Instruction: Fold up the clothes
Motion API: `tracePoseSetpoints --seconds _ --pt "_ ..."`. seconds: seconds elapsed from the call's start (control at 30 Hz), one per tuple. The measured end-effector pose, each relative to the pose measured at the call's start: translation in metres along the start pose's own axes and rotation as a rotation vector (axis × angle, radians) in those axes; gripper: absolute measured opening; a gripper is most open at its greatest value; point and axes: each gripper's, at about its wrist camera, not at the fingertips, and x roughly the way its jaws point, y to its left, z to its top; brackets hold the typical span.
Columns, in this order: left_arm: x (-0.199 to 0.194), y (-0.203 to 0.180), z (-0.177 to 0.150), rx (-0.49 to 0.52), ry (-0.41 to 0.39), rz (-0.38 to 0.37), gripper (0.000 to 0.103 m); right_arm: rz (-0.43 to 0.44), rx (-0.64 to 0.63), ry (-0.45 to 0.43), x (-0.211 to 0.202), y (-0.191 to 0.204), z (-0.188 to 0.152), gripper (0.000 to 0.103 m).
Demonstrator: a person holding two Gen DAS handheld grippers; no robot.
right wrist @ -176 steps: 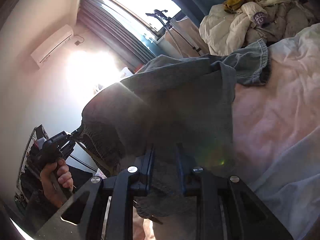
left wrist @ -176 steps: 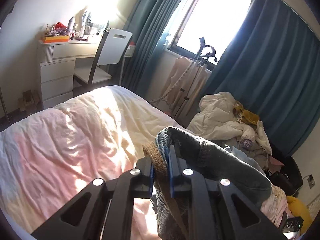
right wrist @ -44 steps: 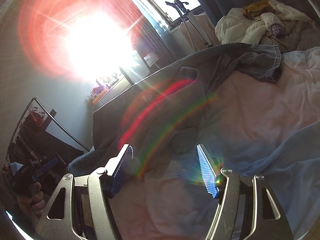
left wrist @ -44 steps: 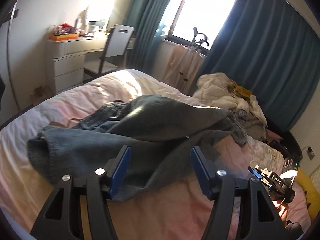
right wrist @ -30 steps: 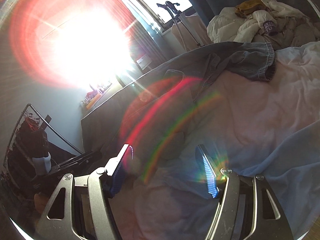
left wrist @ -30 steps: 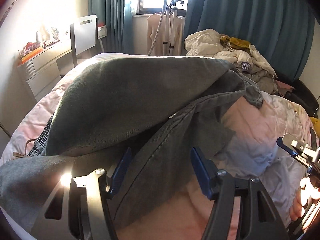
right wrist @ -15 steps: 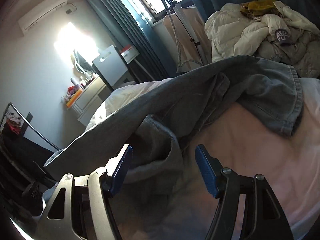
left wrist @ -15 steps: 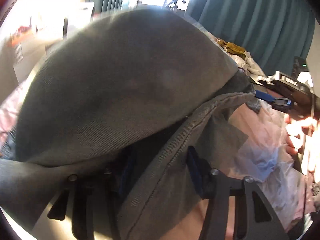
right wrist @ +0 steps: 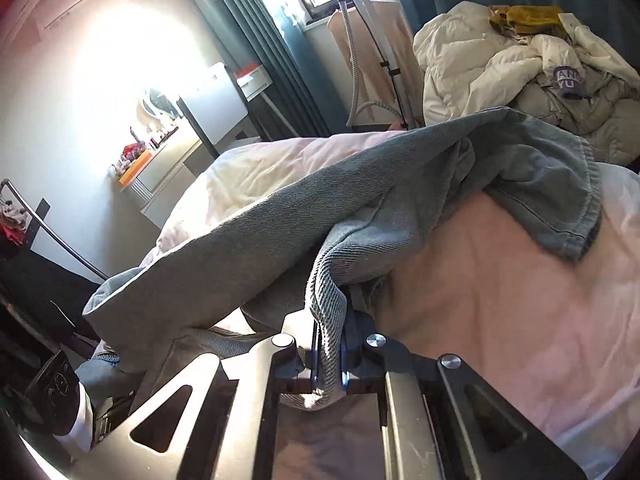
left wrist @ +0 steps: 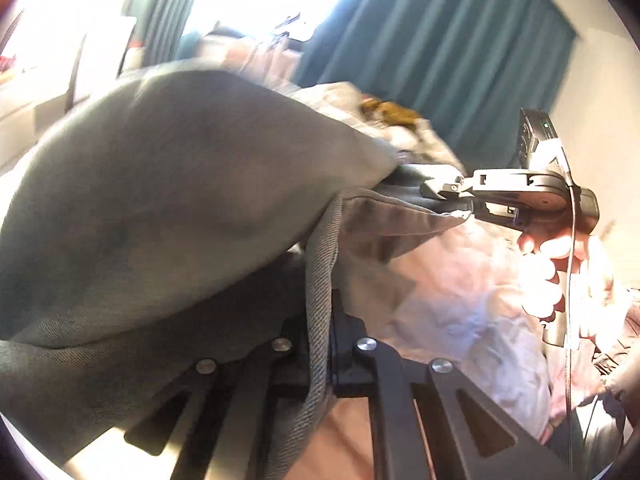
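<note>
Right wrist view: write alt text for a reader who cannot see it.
The right gripper is shut on a seam edge of grey-blue jeans, which drape across a pale pink duvet. Behind are a heap of cream clothes, teal curtains and a sunlit white dresser.

Legible text: white letters "AN" above "YU", partly hidden by folds, printed on a purple patch [right wrist: 569, 80] of a garment in the clothes pile [right wrist: 520, 60]. Nothing else is readable.
</note>
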Motion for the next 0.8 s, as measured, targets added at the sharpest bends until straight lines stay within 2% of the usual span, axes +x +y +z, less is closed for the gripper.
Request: tracePoseSetpoints --seconds 0.17,0.3,0.4,0.47,0.57,0.7,0.8 --pt "-0.022 -0.025 -0.008 0.025 0.003 -0.043 0.004 0.018 0.098 -0.071 -0.071 -0.024 -0.035 0.005" --pt "-0.032 -0.049 -0.025 0.072 0.069 -0.079 0.004 0.032 0.194 -0.079 -0.118 -0.051 -0.074 0.005" --pt "-0.034 -0.065 -0.042 0.12 0.153 -0.081 0.004 0.002 0.244 0.004 -0.136 -0.072 -0.113 0.005" --pt "-0.027 -0.072 -0.051 0.143 0.246 -0.065 0.004 -0.011 0.304 0.093 -0.136 -0.089 -0.14 0.005" --pt "-0.015 -0.085 -0.073 0.182 0.34 -0.023 0.004 0.021 0.423 0.195 -0.13 -0.113 -0.169 0.006" --pt "-0.01 -0.086 -0.079 0.169 0.367 0.005 0.004 -0.009 0.431 0.155 -0.145 -0.119 -0.171 0.016" --pt "-0.007 -0.088 -0.067 0.134 0.321 0.007 0.007 -0.048 0.434 0.086 -0.163 -0.124 -0.167 0.024"
